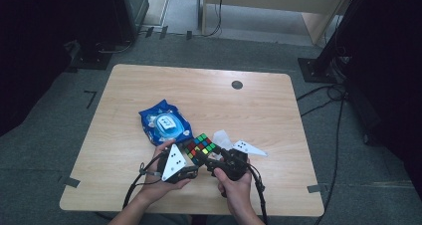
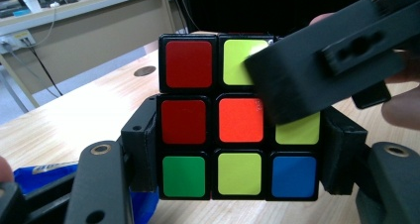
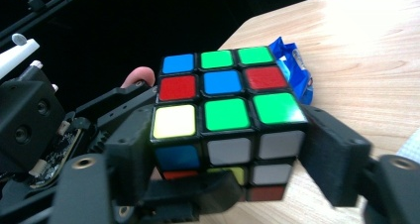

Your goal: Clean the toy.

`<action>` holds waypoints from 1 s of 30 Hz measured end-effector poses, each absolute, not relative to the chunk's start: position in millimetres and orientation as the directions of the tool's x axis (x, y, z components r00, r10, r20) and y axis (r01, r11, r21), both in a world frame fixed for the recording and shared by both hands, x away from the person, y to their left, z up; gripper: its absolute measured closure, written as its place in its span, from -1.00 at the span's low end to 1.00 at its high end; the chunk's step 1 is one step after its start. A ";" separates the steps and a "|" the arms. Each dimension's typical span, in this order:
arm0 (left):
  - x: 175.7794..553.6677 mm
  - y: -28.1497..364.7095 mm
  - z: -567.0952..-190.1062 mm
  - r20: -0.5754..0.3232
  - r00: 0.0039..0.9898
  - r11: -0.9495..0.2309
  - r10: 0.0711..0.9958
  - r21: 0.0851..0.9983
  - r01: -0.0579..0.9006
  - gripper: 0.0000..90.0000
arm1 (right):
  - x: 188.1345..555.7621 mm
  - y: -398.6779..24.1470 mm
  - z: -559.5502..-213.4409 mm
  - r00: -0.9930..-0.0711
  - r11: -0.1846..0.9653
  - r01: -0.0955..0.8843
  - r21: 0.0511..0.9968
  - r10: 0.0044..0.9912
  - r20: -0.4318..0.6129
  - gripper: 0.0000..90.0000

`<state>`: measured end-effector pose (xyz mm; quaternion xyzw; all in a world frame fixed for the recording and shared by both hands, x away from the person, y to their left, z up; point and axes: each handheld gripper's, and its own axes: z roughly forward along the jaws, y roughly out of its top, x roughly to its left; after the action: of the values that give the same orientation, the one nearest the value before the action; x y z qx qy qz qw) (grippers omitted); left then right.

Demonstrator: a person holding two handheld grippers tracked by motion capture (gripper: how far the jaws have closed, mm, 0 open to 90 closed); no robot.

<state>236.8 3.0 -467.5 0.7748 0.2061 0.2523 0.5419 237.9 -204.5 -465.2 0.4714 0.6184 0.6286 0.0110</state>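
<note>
A scrambled Rubik's cube [image 1: 201, 145] is held just above the wooden table [image 1: 249, 110] near its front edge, between both grippers. My left gripper [image 1: 191, 154] comes in from the left; in the left gripper view its jaws [image 2: 240, 154] clamp the lower two layers of the cube [image 2: 237, 120] from both sides. My right gripper [image 1: 208, 156] reaches in from the right. In the right gripper view its jaws [image 3: 230, 154] rest against opposite sides of the cube [image 3: 228, 115]. One of its jaws crosses the cube's upper right corner in the left gripper view.
A blue pack of wet wipes [image 1: 165, 124] lies just behind and left of the cube. A crumpled white tissue [image 1: 222, 137] sits to the cube's right. A round grommet hole [image 1: 237, 84] marks the far side of the table.
</note>
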 end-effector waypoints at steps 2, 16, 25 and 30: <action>237.0 2.8 -468.0 0.156 0.792 -0.319 0.590 0.946 0.051 -0.25 | 237.2 -205.2 -465.3 -0.555 -0.230 0.566 0.792 0.603 0.572 -0.25; 238.1 4.0 -476.3 0.276 0.814 -0.437 0.512 0.899 -0.030 -0.50 | 249.4 -234.2 -448.8 -0.520 -0.160 0.628 0.762 0.643 0.563 -0.24; 237.3 1.8 -481.1 0.379 0.786 -0.507 0.488 0.857 -0.098 -0.51 | 256.1 -238.8 -443.2 -0.531 -0.059 0.711 0.701 0.608 0.590 -0.24; 236.0 1.0 -482.9 0.418 0.780 -0.527 0.465 0.839 -0.136 -0.55 | 254.9 -228.6 -442.8 -0.555 0.008 0.718 0.696 0.610 0.566 -0.24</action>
<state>236.0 1.0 -482.9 0.8147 0.1010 0.3156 0.4759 254.9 -228.6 -442.8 0.4687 0.7080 0.5257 -0.0514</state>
